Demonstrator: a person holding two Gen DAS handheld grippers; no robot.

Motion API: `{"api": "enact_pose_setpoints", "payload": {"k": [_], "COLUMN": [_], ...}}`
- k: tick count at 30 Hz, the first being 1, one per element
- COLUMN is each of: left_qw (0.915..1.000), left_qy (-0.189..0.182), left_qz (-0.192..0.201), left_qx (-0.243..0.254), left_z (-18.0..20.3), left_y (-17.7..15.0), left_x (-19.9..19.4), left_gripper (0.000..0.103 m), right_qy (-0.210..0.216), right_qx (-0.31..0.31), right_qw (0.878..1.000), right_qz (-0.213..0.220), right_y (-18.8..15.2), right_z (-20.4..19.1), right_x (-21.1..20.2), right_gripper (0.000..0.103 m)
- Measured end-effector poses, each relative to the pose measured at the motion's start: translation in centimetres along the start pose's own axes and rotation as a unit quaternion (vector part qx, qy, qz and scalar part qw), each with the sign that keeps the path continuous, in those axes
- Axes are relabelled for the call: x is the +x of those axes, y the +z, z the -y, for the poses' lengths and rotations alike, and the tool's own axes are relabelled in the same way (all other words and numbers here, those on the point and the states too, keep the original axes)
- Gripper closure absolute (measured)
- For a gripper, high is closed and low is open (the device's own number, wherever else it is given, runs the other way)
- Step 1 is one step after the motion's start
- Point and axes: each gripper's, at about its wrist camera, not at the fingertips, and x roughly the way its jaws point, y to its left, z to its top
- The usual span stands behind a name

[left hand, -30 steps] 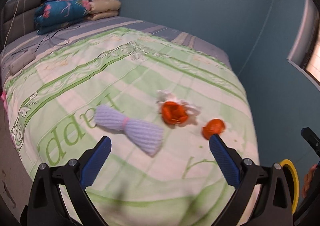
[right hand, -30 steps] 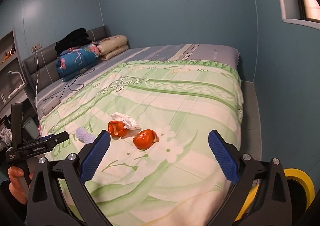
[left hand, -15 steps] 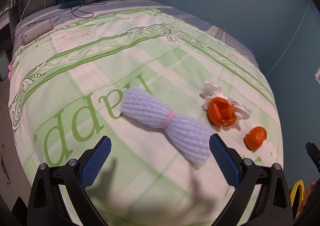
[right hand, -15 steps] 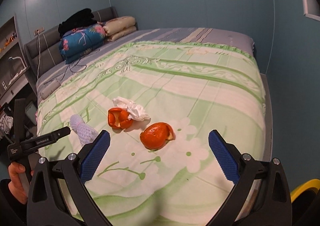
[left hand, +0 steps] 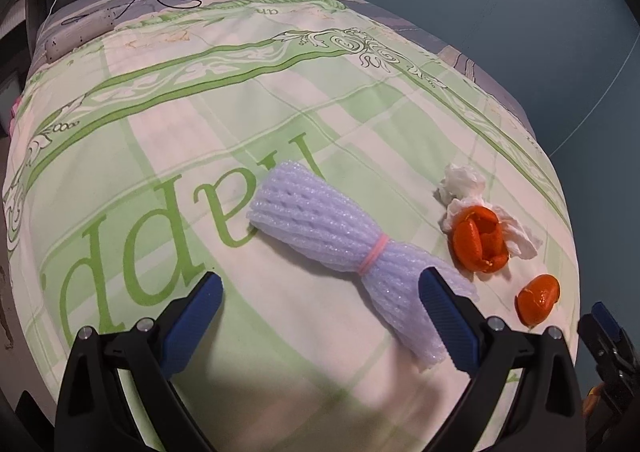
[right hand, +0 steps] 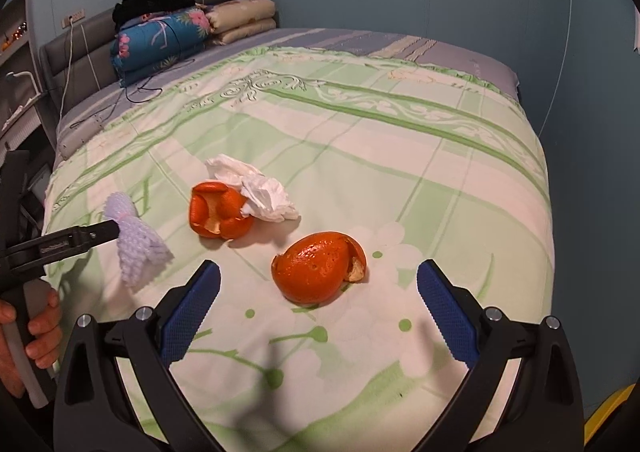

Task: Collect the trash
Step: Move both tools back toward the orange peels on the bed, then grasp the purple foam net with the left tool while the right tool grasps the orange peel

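Note:
On the green patterned bedspread (left hand: 200, 99) lies a pale lilac foam net bundle (left hand: 344, 248) (right hand: 136, 244) tied with a pink band. My left gripper (left hand: 320, 304) hovers open just short of it, its right finger overlapping the bundle's near end. To the right sit an orange peel (left hand: 478, 240) (right hand: 220, 213) against a crumpled white tissue (left hand: 464, 179) (right hand: 256, 187), and a second orange peel (left hand: 538, 298) (right hand: 318, 268). My right gripper (right hand: 318, 312) is open just before that second peel, nothing between its fingers.
Folded blankets and pillows (right hand: 192, 35) with black clothing on top are stacked at the headboard. A cable (right hand: 140, 91) and a power strip (left hand: 80, 35) lie on the far bed. Blue walls close in on the right. A yellow rim (right hand: 612, 408) shows at the bottom right.
Both grippers have moved closer to the bed: the left onto the foam net bundle, the right onto the nearer orange peel. Both stayed open, and nothing on the bed moved.

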Motion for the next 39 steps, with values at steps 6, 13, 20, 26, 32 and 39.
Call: {"api": "enact_pose_setpoints", "payload": {"k": [6, 13, 20, 26, 32, 39], "left_qw": [1.0000, 0.9999, 0.9995, 0.9975, 0.9956, 0.9919], "left_qy": [0.002, 0.001, -0.006, -0.045, -0.088, -0.126], "left_qz": [0.001, -0.007, -0.018, -0.019, -0.022, -0.016], "left_qx": [0.009, 0.013, 0.026, 0.050, 0.024, 0.001], "left_z": [0.4, 0.8, 1.7, 3.0, 2.2, 1.0], "left_y": [0.2, 0.3, 1.1, 0.5, 0.3, 0.3], "left_x": [0.6, 1.6, 2.7, 2.5, 2.1, 1.8], "left_gripper": [0.008, 0.008, 0.020, 0.065, 0.081, 0.085], "right_qy": [-0.025, -0.040, -0.039, -0.030, -0.034, -0.033], "right_qx": [-0.006, 0.005, 0.010, -0.003, -0.022, -0.027], "right_qw": [1.000, 0.998, 0.997, 0.997, 0.997, 0.997], "right_qz": [-0.017, -0.045, -0.068, -0.078, -0.070, -0.065], "right_y": [0.4, 0.6, 0.6, 1.0, 2.0, 3.9], "right_z": [0.0, 0.5, 0.2, -1.1, -2.5, -3.6], "right_x": [2.5, 5.0, 6.8, 7.8, 8.3, 9.5], "right_gripper": [0.009, 0.009, 0.018, 0.041, 0.053, 0.056]}}
